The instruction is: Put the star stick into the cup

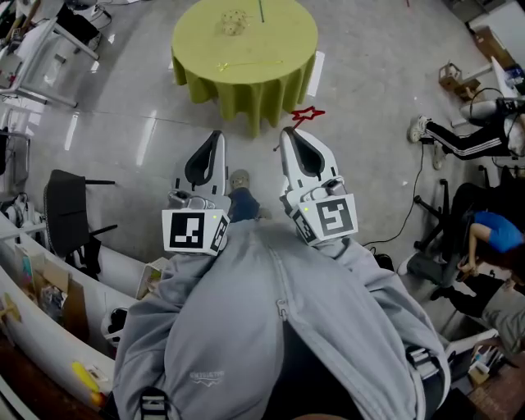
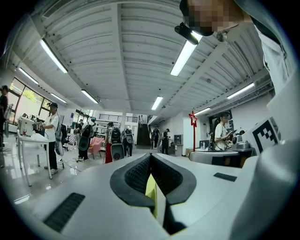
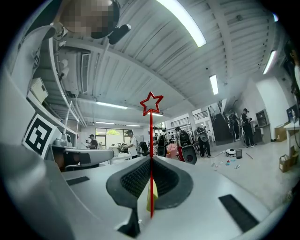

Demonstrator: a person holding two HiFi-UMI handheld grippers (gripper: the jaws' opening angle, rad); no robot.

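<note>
My right gripper (image 1: 287, 131) is shut on a thin red star stick (image 1: 308, 115), whose star tip sticks out past the jaws over the floor. In the right gripper view the stick (image 3: 151, 140) rises straight up from the closed jaws (image 3: 151, 159), with the outlined star at its top. The left gripper (image 1: 216, 135) is held beside it and is shut with nothing in it (image 2: 151, 157); from there the red stick (image 2: 193, 123) shows to the right. Ahead stands a round table with a yellow-green cloth (image 1: 246, 78), with a pale patterned cup (image 1: 235, 22) on it.
A thin yellow stick (image 1: 246, 64) and a green stick (image 1: 261, 10) lie on the table. A black chair (image 1: 70, 205) stands at the left by white benches. A seated person's legs (image 1: 463, 139) and more people (image 1: 492, 238) are on the right, with a cable (image 1: 406, 221) across the floor.
</note>
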